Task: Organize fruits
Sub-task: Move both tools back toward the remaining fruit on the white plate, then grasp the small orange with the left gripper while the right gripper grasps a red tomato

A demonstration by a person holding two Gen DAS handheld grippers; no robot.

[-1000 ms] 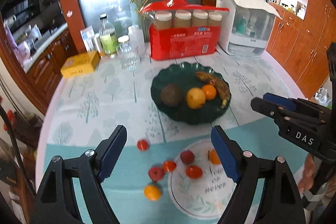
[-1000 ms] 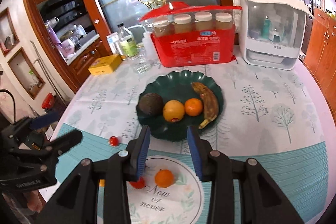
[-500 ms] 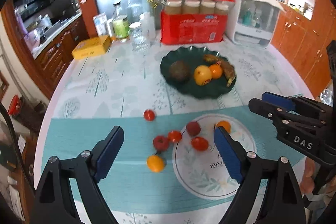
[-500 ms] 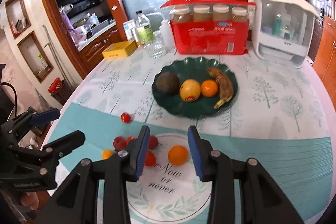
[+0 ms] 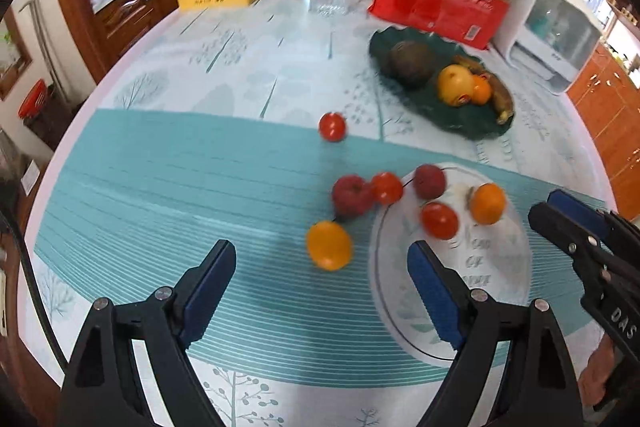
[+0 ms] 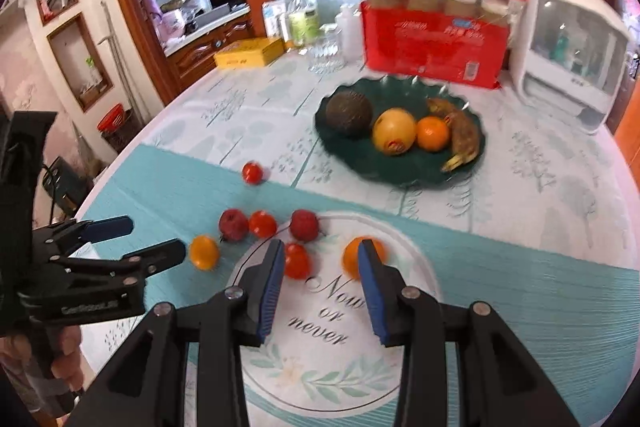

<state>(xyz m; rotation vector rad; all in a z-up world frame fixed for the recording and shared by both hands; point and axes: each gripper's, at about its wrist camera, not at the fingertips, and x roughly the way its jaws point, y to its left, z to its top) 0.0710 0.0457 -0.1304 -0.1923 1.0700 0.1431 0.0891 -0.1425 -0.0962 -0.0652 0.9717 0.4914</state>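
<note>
My left gripper (image 5: 321, 249) hangs open over the teal cloth, with a small orange (image 5: 329, 245) lying on the cloth just beyond its tips. Past it lie a dark red fruit (image 5: 351, 195), a tomato (image 5: 386, 187) and a lone tomato (image 5: 332, 127). The white plate (image 6: 400, 307) holds a tomato (image 6: 297, 261), an orange (image 6: 354, 261) and a red fruit (image 6: 304, 225) at its rim. My right gripper (image 6: 321, 251) hovers over that plate, narrowly open with nothing between its pads; the orange sits partly behind its right fingertip.
A dark green plate (image 6: 400, 175) further back carries a dark round fruit, a yellow fruit, an orange and a brown banana. Behind it stand a red jar pack (image 6: 432, 43), a white container (image 6: 572, 55), bottles and a yellow box (image 6: 248, 55). The round table's edge curves at left.
Both grippers have come down and nearer to the white plate and the loose fruit, which now look larger. Both views have rolled a little. No fruit has moved.
</note>
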